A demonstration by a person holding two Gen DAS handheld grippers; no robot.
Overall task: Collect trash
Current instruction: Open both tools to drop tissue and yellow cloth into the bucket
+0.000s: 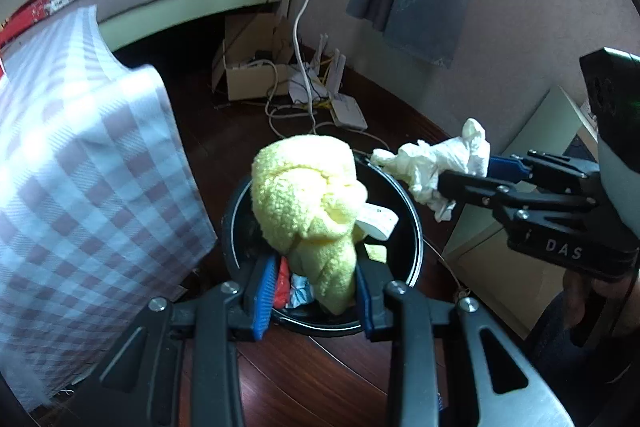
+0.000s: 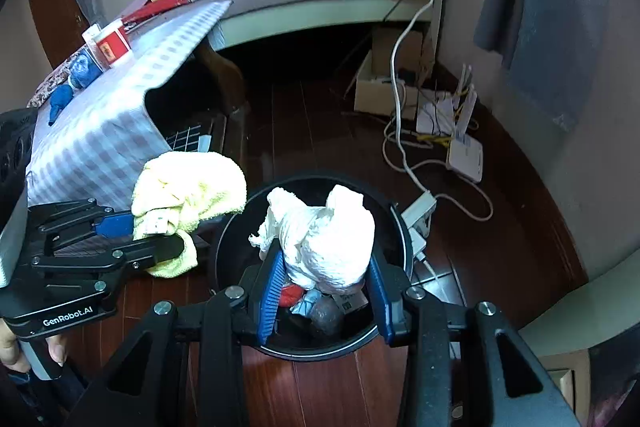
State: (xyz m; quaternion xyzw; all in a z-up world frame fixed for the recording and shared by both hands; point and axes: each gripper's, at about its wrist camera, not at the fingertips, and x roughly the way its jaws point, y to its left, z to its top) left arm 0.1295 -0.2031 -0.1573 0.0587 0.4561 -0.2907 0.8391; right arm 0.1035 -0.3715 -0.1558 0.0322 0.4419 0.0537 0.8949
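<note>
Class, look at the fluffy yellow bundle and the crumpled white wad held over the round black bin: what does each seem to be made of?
Fluffy yellow bundle: probably terry or fleece cloth; matt, nubbly pile, soft folds. Crumpled white wad: likely tissue paper; thin, matt, sharply creased, ragged edges. Round black bin: apparently plastic or coated metal; smooth, glossy rim.

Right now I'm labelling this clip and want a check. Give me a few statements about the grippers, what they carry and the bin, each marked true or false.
1. The left gripper holds a yellow cloth. True.
2. The right gripper is empty. False: it is clamped on a crumpled white tissue.
3. The black bin already has trash in it. True.
4. The bin stands on the checked tablecloth. False: it stands on the wooden floor.
5. Both items hang above the bin. True.
</note>
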